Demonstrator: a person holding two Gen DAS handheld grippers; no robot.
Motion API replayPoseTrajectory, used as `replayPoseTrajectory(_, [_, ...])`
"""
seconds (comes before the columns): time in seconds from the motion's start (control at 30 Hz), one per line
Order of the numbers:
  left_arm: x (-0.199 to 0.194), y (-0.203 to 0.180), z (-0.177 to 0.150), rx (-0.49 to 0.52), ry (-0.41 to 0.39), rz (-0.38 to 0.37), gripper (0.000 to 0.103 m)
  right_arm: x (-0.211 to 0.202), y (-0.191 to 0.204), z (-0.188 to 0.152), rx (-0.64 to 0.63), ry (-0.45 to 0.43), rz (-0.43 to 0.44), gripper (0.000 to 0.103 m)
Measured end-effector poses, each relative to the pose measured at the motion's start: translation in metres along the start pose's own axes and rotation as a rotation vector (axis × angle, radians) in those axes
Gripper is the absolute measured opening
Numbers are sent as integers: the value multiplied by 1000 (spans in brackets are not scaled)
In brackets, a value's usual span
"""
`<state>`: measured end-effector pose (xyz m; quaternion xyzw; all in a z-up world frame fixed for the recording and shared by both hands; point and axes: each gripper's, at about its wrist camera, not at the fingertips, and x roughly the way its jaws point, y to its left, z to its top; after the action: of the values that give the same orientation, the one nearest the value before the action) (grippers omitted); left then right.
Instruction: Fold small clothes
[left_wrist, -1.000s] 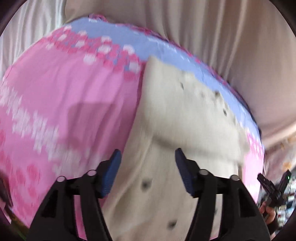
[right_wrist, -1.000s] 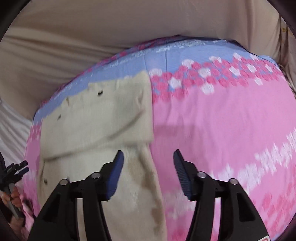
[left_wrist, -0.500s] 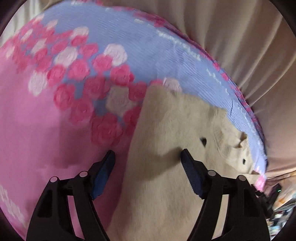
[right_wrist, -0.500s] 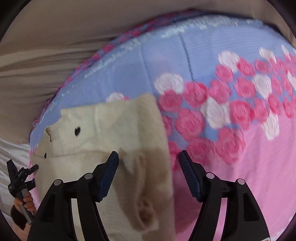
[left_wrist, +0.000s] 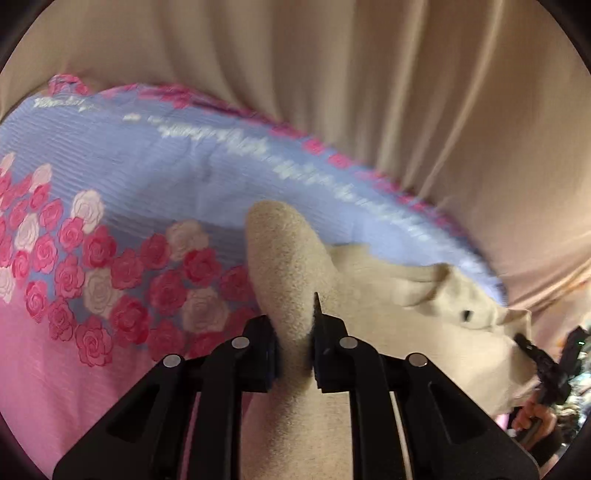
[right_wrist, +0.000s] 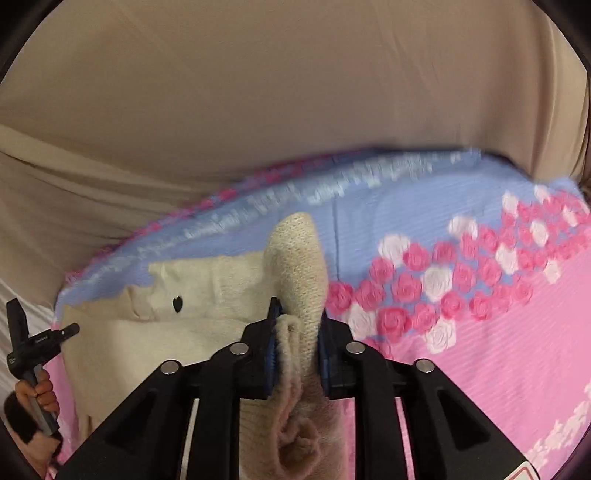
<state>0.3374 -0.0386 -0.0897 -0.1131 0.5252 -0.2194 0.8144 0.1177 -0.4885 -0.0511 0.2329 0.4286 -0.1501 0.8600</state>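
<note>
Both grippers pinching fuzzy cream knit!

Left gripper (left_wrist: 294, 347) and right gripper (right_wrist: 297, 343) fingers closing onto bunched corners of the soft cream sweater (right_wrist: 207, 325), lying on the ribbed rose-print bedspread (right_wrist: 480, 369).

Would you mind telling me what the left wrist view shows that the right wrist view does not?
Only the left wrist view shows the left gripper closing on the cream knitted garment, pads pressing a raised fold. Only the right wrist view shows the right gripper closing on another bunched edge of it, and a small heart-shaped mark. Both share the garment, the pink and blue rose-print sheet and the beige curtain.
</note>
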Motion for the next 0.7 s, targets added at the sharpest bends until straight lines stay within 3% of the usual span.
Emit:
replayPoseTrajectory(0.07, [13,17,-6,-47,33,84,14,33,-5,-10,18,118,-73,26])
replayPoseTrajectory(0.1, [12,25,-7,-69,35,89,14,38,-2,-11,4,135,-108,26])
replayPoseTrajectory(0.13, [6,37,-9,-87,27,91,13,34,3,-13,-12,111,-122,28])
replayPoseTrajectory(0.2, [-4,52,-8,-95,9,130,13,14,10,-15,-9,31,-96,49])
replayPoseTrajectory(0.27, [-8,65,-5,-116,21,125,13,-7,14,-17,-10,-44,-101,59])
replayPoseTrajectory(0.37, [-18,70,-2,-133,22,129,12,-24,15,-24,-29,-35,-105,59])
replayPoseTrajectory(0.43, [-32,61,-7,-121,3,95,13,-30,12,-31,-8,-12,-87,59])
replayPoseTrajectory(0.53, [-49,20,-27,-9,-12,68,19,-43,11,-56,10,32,-45,59])
replayPoseTrajectory(0.6, [-49,-15,-47,76,18,33,27,-36,15,-74,26,79,-3,59])
replayPoseTrajectory(0.7, [-40,-71,-77,181,55,-45,46,-22,21,-81,20,108,-7,59])
